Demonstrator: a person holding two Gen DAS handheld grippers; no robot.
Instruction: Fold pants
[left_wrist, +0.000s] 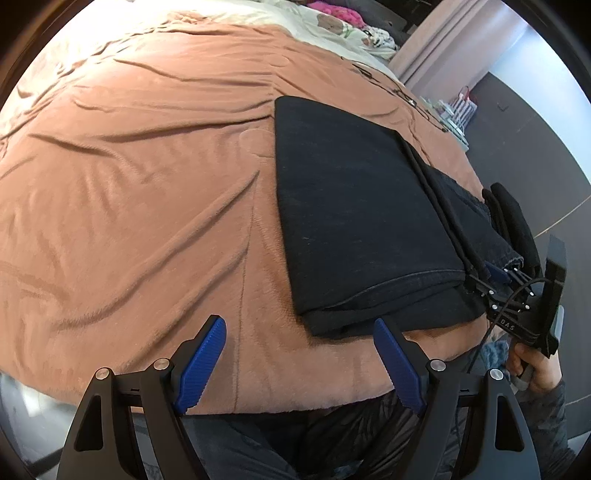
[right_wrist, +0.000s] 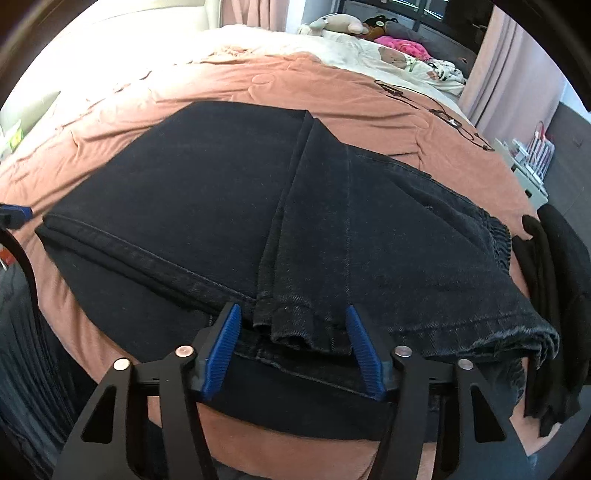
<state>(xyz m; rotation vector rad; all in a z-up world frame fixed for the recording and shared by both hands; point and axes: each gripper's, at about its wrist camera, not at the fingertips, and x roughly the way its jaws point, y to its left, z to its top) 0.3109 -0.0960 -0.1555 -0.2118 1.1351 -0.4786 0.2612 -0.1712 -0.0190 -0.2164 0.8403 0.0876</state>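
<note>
Dark denim pants (left_wrist: 362, 206) lie folded in layers on a brown bedspread (left_wrist: 147, 184), near its front edge. My left gripper (left_wrist: 299, 328) is open and empty, just left of the pants' near corner. My right gripper (right_wrist: 293, 314) is open, its blue fingers either side of the bunched leg hems (right_wrist: 303, 325) at the pants' near edge (right_wrist: 221, 206). It touches no cloth that I can see. It also shows in the left wrist view (left_wrist: 498, 277) at the pants' right end.
Another black garment (right_wrist: 554, 266) hangs over the bed edge at the right. Cables (right_wrist: 436, 107) lie on the far bedspread. Soft toys and pink cloth (right_wrist: 399, 44) sit by the pillows. A small rack (right_wrist: 532, 151) stands beside the bed.
</note>
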